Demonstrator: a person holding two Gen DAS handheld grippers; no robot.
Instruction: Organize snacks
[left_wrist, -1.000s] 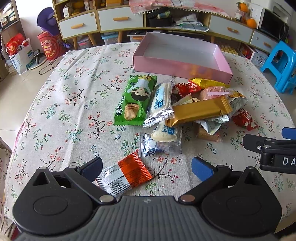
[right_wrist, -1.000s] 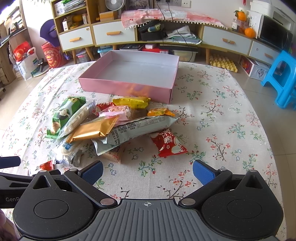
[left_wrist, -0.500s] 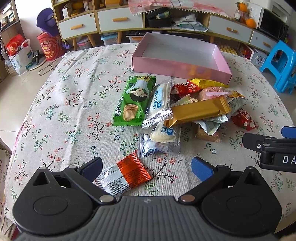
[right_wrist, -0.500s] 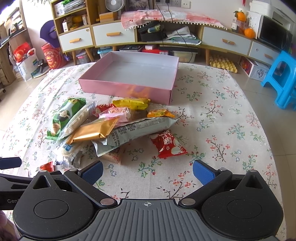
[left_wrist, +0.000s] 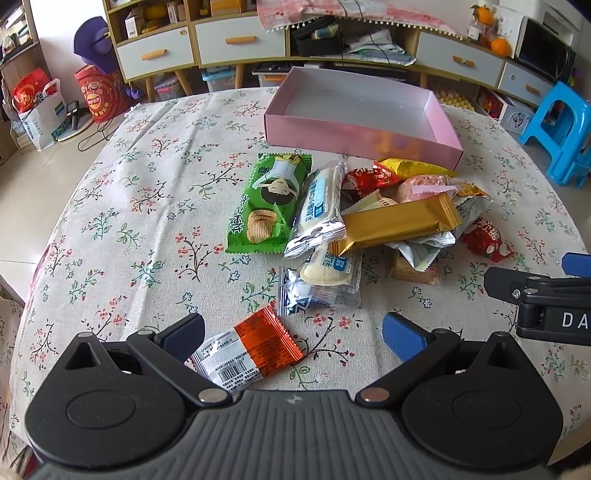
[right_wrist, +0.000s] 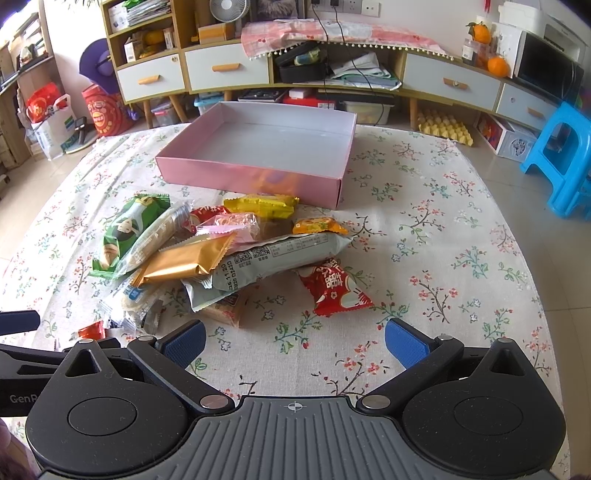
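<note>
Left tool (left_wrist: 293, 328), jaws wide and empty, hangs nearest the orange-and-white packet (left_wrist: 251, 350), lying slantwise just ahead between its fingers, pink box (left_wrist: 364, 142) beyond.

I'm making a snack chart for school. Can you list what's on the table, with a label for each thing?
box: pink box, nothing inside
nearest snack: orange and white packet, between the left gripper fingers, not gripped
pile: gold bar on top, green chips bag at its left
loose: red packet near the right gripper
grippers: both open
table: flowery cloth
</note>
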